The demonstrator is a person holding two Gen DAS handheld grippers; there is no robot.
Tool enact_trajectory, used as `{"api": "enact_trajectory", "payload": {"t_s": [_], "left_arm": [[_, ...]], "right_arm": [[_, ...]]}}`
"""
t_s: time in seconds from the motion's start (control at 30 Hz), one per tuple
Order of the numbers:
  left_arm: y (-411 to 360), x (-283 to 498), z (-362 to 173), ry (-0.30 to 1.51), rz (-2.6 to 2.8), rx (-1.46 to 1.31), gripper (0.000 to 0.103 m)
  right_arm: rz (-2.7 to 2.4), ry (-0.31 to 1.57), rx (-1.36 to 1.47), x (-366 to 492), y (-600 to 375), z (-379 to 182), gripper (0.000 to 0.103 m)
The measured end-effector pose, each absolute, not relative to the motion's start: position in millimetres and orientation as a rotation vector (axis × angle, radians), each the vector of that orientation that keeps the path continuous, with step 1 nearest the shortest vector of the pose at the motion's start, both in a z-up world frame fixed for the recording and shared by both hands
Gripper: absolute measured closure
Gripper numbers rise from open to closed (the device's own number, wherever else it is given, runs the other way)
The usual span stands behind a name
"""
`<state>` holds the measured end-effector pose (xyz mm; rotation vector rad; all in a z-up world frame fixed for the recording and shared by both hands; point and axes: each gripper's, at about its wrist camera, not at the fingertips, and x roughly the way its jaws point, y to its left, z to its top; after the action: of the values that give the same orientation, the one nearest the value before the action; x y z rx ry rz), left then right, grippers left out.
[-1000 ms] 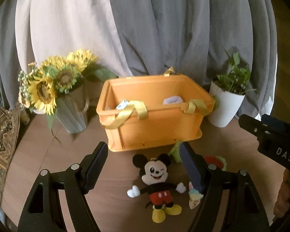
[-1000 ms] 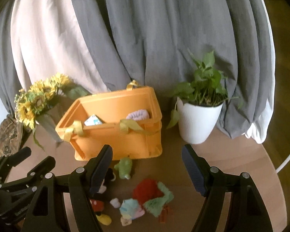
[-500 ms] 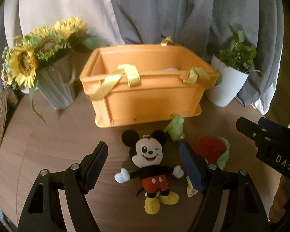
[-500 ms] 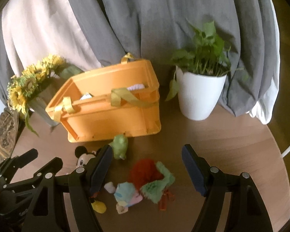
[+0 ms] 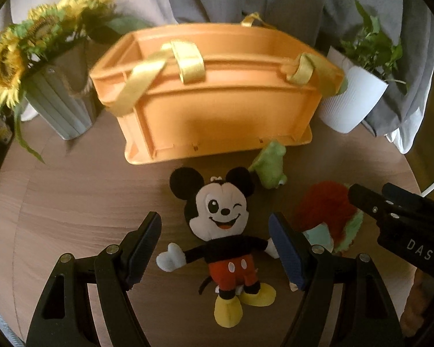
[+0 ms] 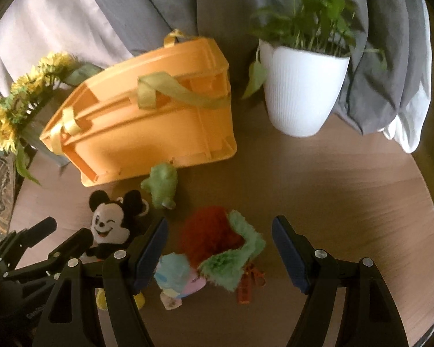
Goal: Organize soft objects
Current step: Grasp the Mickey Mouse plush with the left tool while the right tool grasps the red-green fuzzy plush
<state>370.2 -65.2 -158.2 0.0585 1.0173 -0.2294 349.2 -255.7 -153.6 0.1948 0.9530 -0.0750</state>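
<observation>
Below, both hand-held grippers gape—left hand-held gripper point(image 5: 215, 248) over mouse plush point(image 5: 221, 225).

White letters "DAS" stand on the black body of the right gripper point(image 5: 402, 225), seen at four o'clock in the left wrist view. An orange tag point(image 6: 245, 289) by the red-green toy point(image 6: 217, 240) bears marks too small to read.
</observation>
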Motion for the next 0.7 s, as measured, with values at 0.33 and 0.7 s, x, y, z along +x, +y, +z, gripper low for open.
{"api": "enact_trajectory", "payload": {"t_s": [0.33, 0.7], "left_arm": [[-70.7, 387.0, -187.3, 1.103, -0.23, 0.066, 0.027], [-75.2, 399.8, -208.3, 1.133, -0.229, 0.087, 0.027]], "right_arm": [[-0.077, 1.053, 0.221, 366.9, -261.2, -185.6, 0.028], [-0.061, 1.128, 0.226, 377.7, -262.6, -213.0, 0.03]]}}
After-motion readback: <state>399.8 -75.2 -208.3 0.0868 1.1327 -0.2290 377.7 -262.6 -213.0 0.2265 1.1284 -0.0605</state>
